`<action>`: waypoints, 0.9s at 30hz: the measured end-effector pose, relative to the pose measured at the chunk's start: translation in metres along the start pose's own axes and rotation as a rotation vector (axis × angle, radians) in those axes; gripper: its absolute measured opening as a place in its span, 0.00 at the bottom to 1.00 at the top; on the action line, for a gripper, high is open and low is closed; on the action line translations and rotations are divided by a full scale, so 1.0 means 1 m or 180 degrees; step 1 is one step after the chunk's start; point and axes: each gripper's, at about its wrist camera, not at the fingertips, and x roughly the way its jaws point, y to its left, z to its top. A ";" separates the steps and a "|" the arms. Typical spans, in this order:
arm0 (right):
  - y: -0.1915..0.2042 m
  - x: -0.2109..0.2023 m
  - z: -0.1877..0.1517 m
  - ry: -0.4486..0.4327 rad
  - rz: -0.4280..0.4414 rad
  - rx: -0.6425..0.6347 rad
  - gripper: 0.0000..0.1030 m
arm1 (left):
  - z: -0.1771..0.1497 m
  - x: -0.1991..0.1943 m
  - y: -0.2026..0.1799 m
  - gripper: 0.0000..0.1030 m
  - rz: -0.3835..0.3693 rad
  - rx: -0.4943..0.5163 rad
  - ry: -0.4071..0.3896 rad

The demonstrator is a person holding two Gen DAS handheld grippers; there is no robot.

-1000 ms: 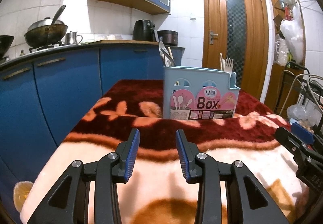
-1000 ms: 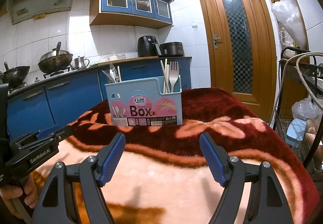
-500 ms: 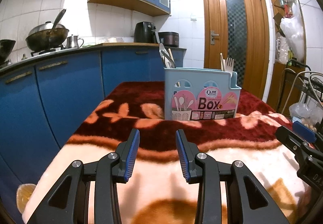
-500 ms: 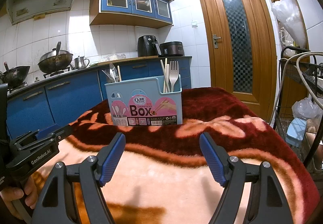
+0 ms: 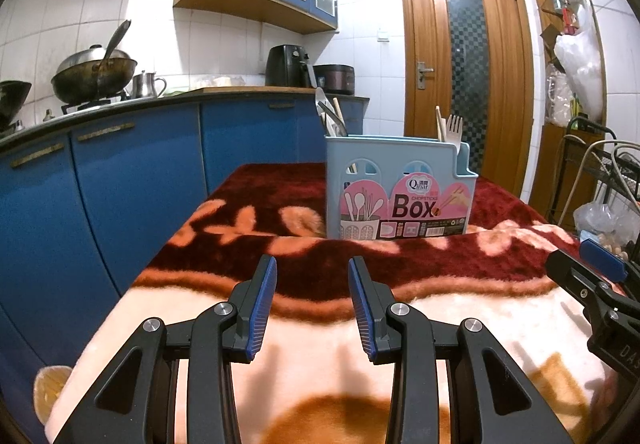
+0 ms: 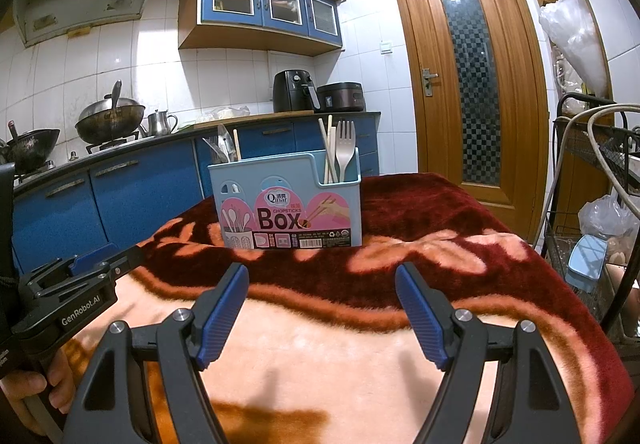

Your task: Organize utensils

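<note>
Both grippers hovered low over the blanket, pointing slightly downward toward the far end of the covered table, side by side and well apart from the task's thing. The left gripper had its blue-padded jaws parted by a modest gap, with only blanket showing between them; nothing was pinched. In the right wrist view its body reached in from the left edge, gripped from beneath by a hand whose fingers curled around the handle.

The right gripper had its jaws spread much wider, also empty, the pads angled outward like a V. In the left wrist view it showed only as a dark arm with a blue pad at the right edge, level with the left one.

The light blue utensil box stood upright on the dark red band of the blanket, ahead of both grippers and touching neither. A pale fork and chopsticks stood in its lower right compartment. Metal utensils, too small to name singly, leaned in the left compartment with one more wooden stick.

Behind the box ran blue kitchen cabinets with a wok on the stove, and a wooden door stood shut to the right.
</note>
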 end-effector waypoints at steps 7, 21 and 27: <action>0.000 0.000 0.000 0.0000 0.0001 0.0001 0.76 | 0.000 -0.001 0.000 0.37 0.0000 0.0002 -0.0005; 0.000 0.000 0.000 0.0001 0.0000 -0.0003 0.76 | 0.001 -0.001 0.001 0.37 0.0002 0.0002 -0.0012; 0.000 0.000 0.000 0.0000 0.0000 -0.0001 0.76 | 0.001 -0.001 0.000 0.37 0.0003 0.0005 -0.0018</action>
